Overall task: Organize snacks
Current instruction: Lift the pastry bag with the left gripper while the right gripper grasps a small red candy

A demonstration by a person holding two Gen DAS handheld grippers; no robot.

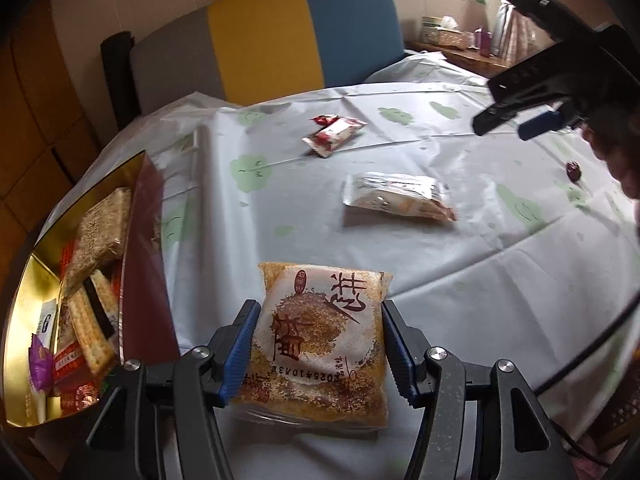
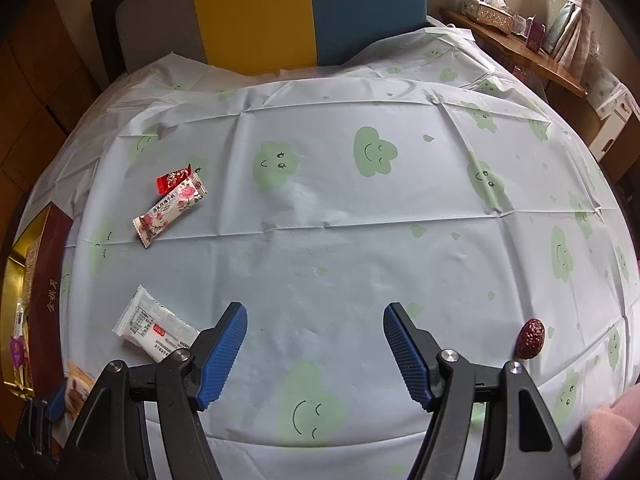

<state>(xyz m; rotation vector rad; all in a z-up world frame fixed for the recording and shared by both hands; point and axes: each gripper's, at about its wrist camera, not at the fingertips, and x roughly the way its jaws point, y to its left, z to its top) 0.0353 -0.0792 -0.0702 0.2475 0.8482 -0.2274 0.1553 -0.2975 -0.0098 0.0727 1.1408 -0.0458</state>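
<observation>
Far left: open gold-lined box [image 1: 24, 320] with dark red wall, part full of wrapped snacks, sitting at the table's left edge. Just right of it, left gripper [image 1: 318, 344] clamped on a brown-and-white pastry packet [image 1: 320, 344], blue pads pressed on both its sides; large dark characters and a printed date on the wrapper, upside down, not fully readable. Gold characters on the box's red wall in the right wrist view, too small to read. Beyond the packet: white wrapped bar [image 1: 400, 196] mid-table, rose-print packet [image 1: 338, 134] with small red candy [image 1: 322, 120] farther off. Right gripper [image 2: 316, 350] with fingers apart, nothing between them, over bare tablecloth [image 2: 360, 240] printed with green smiling clouds. Red date [image 2: 530, 338] just right of it, near the table's near-right edge. Pink sleeve [image 2: 608, 428] bottom right. Wide open cloth centre and far; striped chair back [image 1: 260, 40] beyond far edge.
</observation>
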